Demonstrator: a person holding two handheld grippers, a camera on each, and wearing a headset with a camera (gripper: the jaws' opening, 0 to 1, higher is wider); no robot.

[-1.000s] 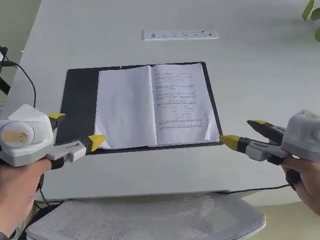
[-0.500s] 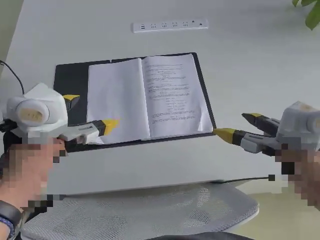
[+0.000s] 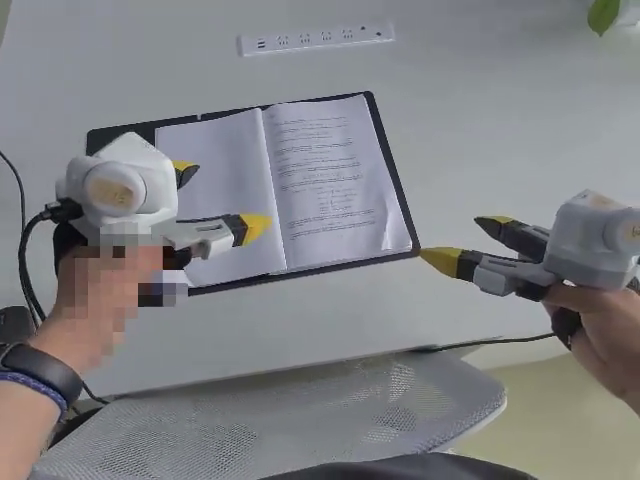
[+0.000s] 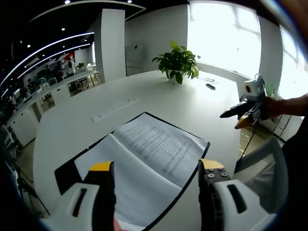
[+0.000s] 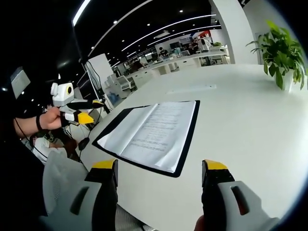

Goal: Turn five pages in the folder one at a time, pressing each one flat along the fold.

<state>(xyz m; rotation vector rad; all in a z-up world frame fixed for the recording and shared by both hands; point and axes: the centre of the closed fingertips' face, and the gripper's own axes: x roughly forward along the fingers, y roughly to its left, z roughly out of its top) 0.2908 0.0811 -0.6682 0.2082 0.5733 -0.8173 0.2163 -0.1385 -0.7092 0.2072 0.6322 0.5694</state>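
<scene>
A black folder (image 3: 108, 138) lies open on the white table. Its left page (image 3: 215, 165) is blank and its right page (image 3: 335, 170) is printed. My left gripper (image 3: 220, 198) hovers open over the lower part of the blank page, nothing between its jaws. In the left gripper view the folder (image 4: 149, 149) lies just beyond the left gripper (image 4: 156, 166). My right gripper (image 3: 462, 240) stands open just off the folder's near right corner, holding nothing. The right gripper view shows the right gripper (image 5: 159, 165) open, the folder (image 5: 154, 127) ahead and the left gripper (image 5: 84, 113) at far left.
A white power strip (image 3: 315, 38) lies on the table beyond the folder. A grey mesh chair (image 3: 300, 420) sits below the table's near edge. A black cable (image 3: 25, 250) hangs at the left. A potted plant (image 4: 177, 62) stands at the table's far end.
My left gripper has risen from beside the folder's near left corner and moved in over the blank left page. The right gripper stays near the right corner. The head camera has shifted.
</scene>
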